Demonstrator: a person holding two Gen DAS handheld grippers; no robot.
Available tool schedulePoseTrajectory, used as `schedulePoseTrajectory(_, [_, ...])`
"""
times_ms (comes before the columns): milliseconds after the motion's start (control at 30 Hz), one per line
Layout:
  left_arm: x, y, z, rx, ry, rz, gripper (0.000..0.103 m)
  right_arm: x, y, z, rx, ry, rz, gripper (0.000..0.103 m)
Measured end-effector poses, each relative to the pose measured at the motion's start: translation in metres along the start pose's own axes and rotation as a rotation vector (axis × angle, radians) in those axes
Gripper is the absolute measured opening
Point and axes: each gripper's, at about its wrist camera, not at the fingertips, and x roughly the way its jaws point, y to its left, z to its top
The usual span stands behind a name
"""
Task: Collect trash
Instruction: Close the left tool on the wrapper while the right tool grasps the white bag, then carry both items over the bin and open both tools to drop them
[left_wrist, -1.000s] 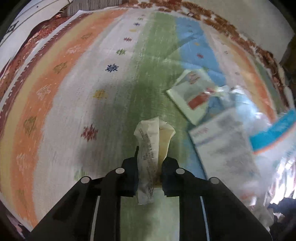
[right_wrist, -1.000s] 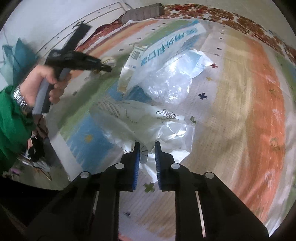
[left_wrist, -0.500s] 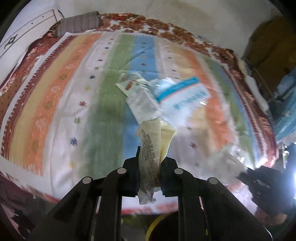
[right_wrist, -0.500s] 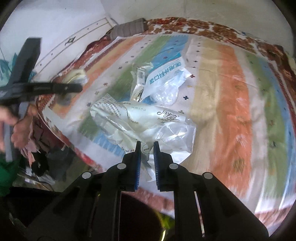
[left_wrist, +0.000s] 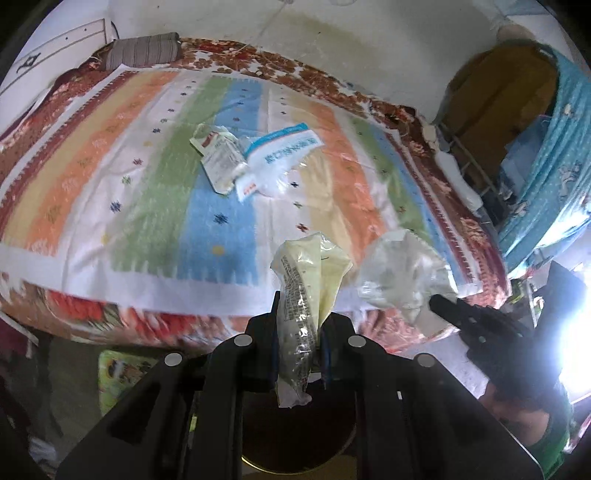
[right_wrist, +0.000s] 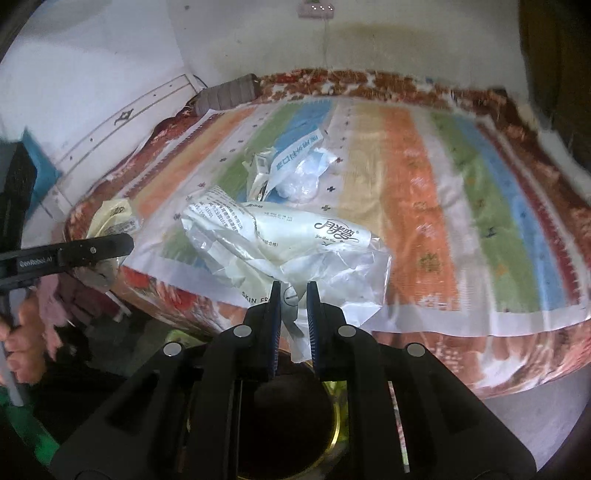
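Left wrist view: left gripper (left_wrist: 298, 325) clamps yellow wrapper (left_wrist: 308, 273) — right gripper (right_wrist: 291, 314) seemingly pinches clear bag (right_wrist: 295, 251).

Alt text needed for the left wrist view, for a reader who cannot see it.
The left gripper pinches a crumpled yellowish wrapper above a dark, gold-rimmed bin. Beyond, two packets lie on a striped bedspread; at right, the right gripper holds a clear plastic bag.
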Motion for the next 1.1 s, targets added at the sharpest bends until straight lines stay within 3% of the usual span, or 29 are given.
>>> schedulePoseTrajectory(167, [-0.012, -0.013, -0.029, 0.017, -0.037, 0.002, 0.015, -0.018, 0.009, -0.017, -0.006, -0.038, -0.015, 0.012])
schedulePoseTrajectory(367, [-0.017, -0.012, -0.061, 0.006, -0.018, -0.026, 0.015, -0.028, 0.016, -0.043, 0.010, -0.025, -0.016, 0.013])
schedulePoseTrajectory(633, [0.000, -0.028, -0.092, 0.063, 0.037, 0.013, 0.016, -0.020, 0.031, -0.081, 0.031, 0.041, 0.009, 0.013])
schedulePoseTrajectory(767, [0.011, -0.028, -0.101, 0.068, 0.064, 0.069, 0.016, -0.012, 0.032, -0.096, 0.054, 0.079, 0.001, 0.013])
schedulePoseTrajectory(1100, [0.044, -0.002, -0.105, -0.087, 0.199, 0.064, 0.017, 0.019, 0.025, -0.115, 0.153, 0.206, 0.043, 0.016])
